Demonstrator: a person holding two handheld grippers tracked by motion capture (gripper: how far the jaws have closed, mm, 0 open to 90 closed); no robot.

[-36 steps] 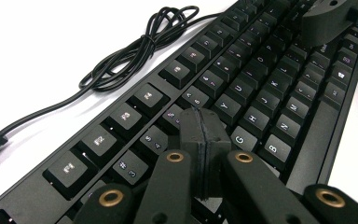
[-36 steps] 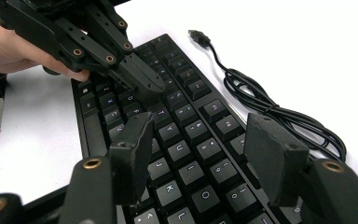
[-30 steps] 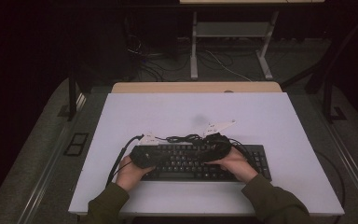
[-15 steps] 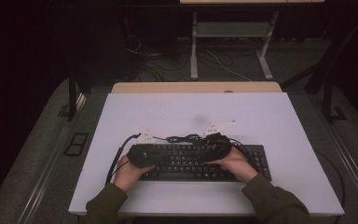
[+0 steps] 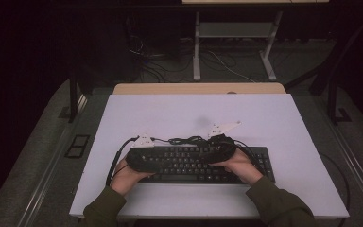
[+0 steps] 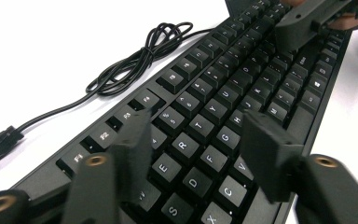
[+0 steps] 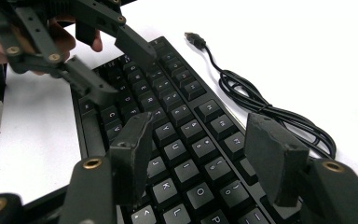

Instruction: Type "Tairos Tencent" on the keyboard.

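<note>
With both my jaws released above it, the flat black plastic keyboard (image 5: 203, 163) is rigid, light; grasp its end edges.

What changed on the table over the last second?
The left gripper has just been opening its jaws above the keyboard; nothing is between them. Both hands, the right gripper with its open jaws, the keyboard and its coiled cable stayed where they were.

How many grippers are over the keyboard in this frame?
2. The left gripper hovers, jaws apart, above the keyboard's letter keys at its left end; the right gripper hovers open over the keys further right.
</note>
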